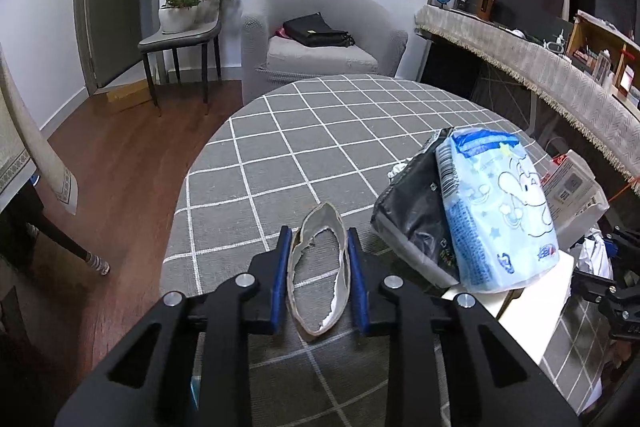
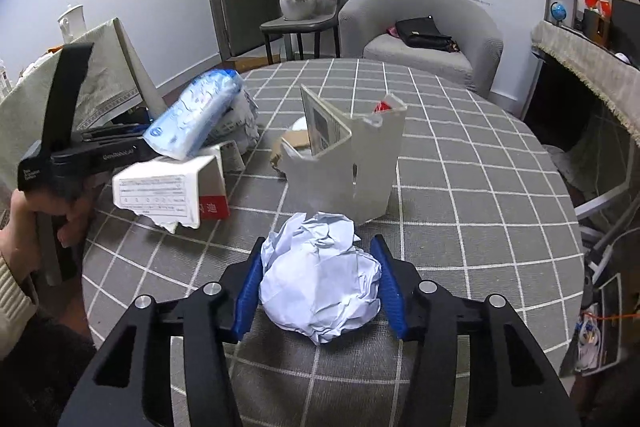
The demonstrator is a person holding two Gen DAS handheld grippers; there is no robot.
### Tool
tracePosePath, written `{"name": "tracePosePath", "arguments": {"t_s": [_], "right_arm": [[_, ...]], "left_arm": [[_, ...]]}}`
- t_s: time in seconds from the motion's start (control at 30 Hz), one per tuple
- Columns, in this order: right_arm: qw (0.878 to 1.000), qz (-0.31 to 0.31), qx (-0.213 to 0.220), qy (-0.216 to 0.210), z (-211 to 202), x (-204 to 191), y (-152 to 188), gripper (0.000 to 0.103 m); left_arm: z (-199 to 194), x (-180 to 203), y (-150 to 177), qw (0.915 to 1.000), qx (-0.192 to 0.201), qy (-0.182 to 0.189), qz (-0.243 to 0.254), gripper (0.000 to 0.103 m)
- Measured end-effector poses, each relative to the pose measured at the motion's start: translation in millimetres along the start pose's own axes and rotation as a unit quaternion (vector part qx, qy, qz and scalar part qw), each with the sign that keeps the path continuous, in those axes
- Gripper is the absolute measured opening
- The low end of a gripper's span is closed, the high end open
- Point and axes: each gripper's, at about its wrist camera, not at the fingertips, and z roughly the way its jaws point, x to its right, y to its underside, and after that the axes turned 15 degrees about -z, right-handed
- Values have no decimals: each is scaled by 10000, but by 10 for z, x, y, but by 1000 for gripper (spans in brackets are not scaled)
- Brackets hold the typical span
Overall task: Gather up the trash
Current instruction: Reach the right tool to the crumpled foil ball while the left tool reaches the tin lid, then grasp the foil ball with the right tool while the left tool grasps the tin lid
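My left gripper [image 1: 319,243] is shut on a flattened, torn cardboard roll [image 1: 319,267] and holds it above the grey checked tablecloth [image 1: 280,147]. My right gripper [image 2: 318,255] is shut on a crumpled ball of white paper [image 2: 320,279], the blue pads pressing both its sides. A blue tissue pack [image 1: 496,207] leans on a black plastic wrapper [image 1: 416,211] and a torn white box [image 1: 532,291] to the right of the left gripper. In the right wrist view the same tissue pack [image 2: 196,115] and torn white box [image 2: 172,191] lie left, and a torn white carton [image 2: 348,159] stands ahead.
A grey armchair [image 1: 320,39] with a black bag [image 1: 316,31] stands behind the round table. A chair with potted plants [image 1: 188,15] is at the back left. A cloth-covered desk [image 1: 540,67] runs along the right. Wooden floor [image 1: 120,167] lies left of the table.
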Motion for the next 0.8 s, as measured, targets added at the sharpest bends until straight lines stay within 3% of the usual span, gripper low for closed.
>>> {"name": "tracePosePath", "arguments": {"t_s": [0.37,0.8], "right_arm": [[9987,-224,445,71,-286,-194,-274,52],[9941,-377,1018,32,-353,-507,-701,52]], "left_arm": [[-401,40,-43,9991,410,31,-85,29],[-718,-284,-97,9968,706,-217,-308,29]]}}
